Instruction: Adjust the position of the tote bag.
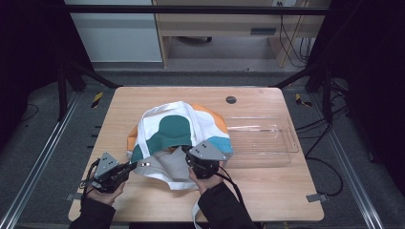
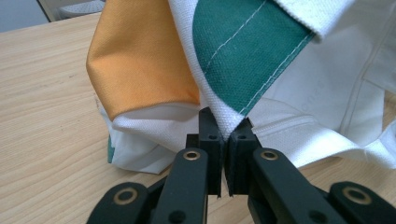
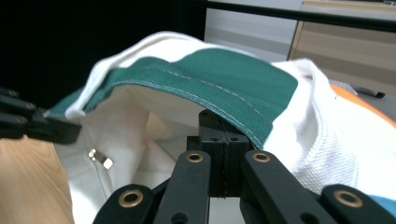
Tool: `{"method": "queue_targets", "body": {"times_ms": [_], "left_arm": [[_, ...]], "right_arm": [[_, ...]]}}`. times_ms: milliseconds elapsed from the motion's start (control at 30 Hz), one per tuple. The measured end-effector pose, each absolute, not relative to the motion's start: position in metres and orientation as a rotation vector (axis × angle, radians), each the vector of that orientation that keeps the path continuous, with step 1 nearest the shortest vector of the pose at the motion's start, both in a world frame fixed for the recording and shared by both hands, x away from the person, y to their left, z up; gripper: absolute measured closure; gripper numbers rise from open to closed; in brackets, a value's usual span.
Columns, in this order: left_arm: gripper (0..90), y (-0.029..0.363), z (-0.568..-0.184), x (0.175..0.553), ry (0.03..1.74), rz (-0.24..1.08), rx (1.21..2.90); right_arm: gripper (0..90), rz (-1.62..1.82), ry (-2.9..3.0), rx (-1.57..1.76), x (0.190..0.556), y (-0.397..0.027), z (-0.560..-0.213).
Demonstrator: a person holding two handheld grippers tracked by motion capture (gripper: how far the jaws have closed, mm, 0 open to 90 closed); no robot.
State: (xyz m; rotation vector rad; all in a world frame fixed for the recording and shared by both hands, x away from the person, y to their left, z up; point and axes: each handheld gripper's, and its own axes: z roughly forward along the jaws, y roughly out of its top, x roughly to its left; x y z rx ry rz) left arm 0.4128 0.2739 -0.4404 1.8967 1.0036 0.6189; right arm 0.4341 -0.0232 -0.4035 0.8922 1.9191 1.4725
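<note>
White canvas of the tote bag [image 1: 179, 138] (with green, orange and teal patches) is pinched at its near rim by the left tool [image 1: 130, 166] and the right tool [image 1: 190, 153], both pressed together on the fabric. Beyond it on the wooden surface [image 1: 267, 186], a clear plastic tray [image 1: 272, 138] is seen.

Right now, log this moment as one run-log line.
left tongs: shut on tote bag rim | right tongs: shut on rim's green edge | bag mouth held open | clear tray: beside bag
</note>
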Motion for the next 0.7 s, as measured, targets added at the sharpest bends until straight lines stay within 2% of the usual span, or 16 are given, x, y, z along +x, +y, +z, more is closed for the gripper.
{"method": "queue_targets", "body": {"times_ms": [467, 567, 700], "left_arm": [[84.0, 0.2722, -0.4382, 0.4115, 0.994, 0.641, 1.899], [79.2, 0.2734, -0.436, 0.4101, 0.994, 0.643, 1.886], [65.7, 0.2751, -0.4309, 0.4067, 0.999, 0.674, 1.861]], "right_arm": [[90.0, 1.47, 1.93, 0.864, 0.4361, -0.0175, -0.3963], [90.0, 1.473, 1.934, 0.88, 0.4374, -0.0185, -0.3977], [90.0, 1.476, 1.944, 0.889, 0.4381, -0.019, -0.3987]]}}
